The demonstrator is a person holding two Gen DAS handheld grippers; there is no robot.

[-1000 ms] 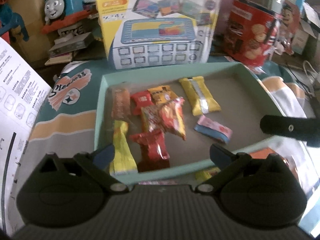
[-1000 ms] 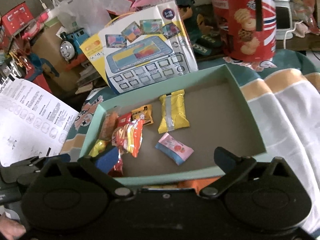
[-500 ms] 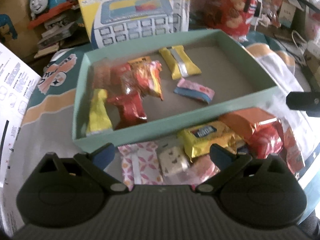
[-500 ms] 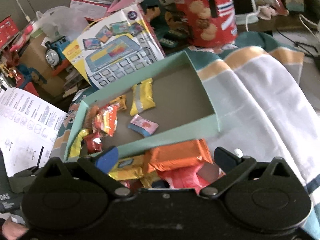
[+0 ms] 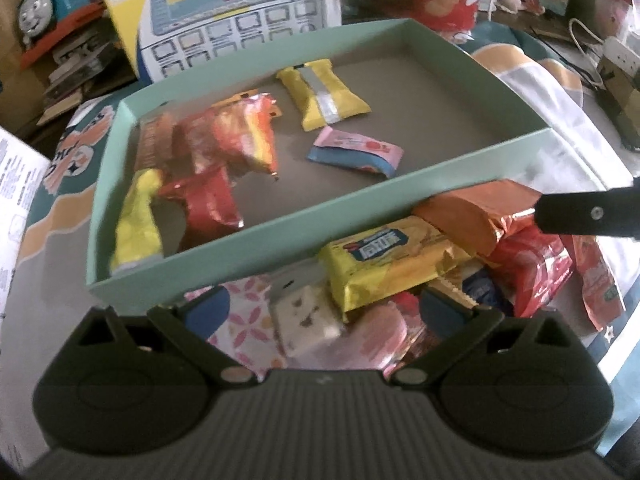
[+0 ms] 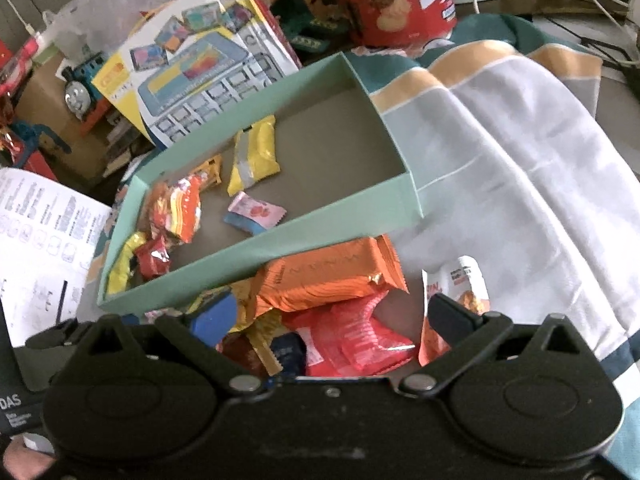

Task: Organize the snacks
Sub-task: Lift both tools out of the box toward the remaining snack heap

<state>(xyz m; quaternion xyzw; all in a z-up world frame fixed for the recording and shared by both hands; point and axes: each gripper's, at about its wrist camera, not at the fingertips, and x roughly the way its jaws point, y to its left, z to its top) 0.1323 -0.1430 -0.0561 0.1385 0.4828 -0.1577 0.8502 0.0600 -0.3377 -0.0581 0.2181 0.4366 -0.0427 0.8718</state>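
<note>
A pale green box [image 5: 256, 236] [image 6: 256, 248] holds several snacks: a yellow packet [image 5: 324, 94], a pink and blue candy [image 5: 354, 154], red and orange wrappers at its left. In front of it lies a loose pile: a yellow biscuit pack [image 5: 392, 260], an orange pack [image 5: 468, 216] [image 6: 332, 276], a white nougat piece [image 5: 304, 316], a red pack [image 6: 360, 336]. My left gripper [image 5: 320, 312] hangs open over the nougat and pink wrappers. My right gripper [image 6: 324, 320] is open above the red pack; one finger of it [image 5: 588, 214] shows in the left wrist view.
The box and pile rest on a grey, orange and teal cloth [image 6: 500, 140]. Behind stand a toy tablet box [image 5: 224, 12], a blue toy train [image 5: 44, 4] and a red biscuit tin [image 6: 400, 0]. A printed sheet [image 6: 36, 232] lies at the left.
Both grippers pulled back toward the near side of the box, bringing the loose snack pile into view beneath them. Both stayed open.
</note>
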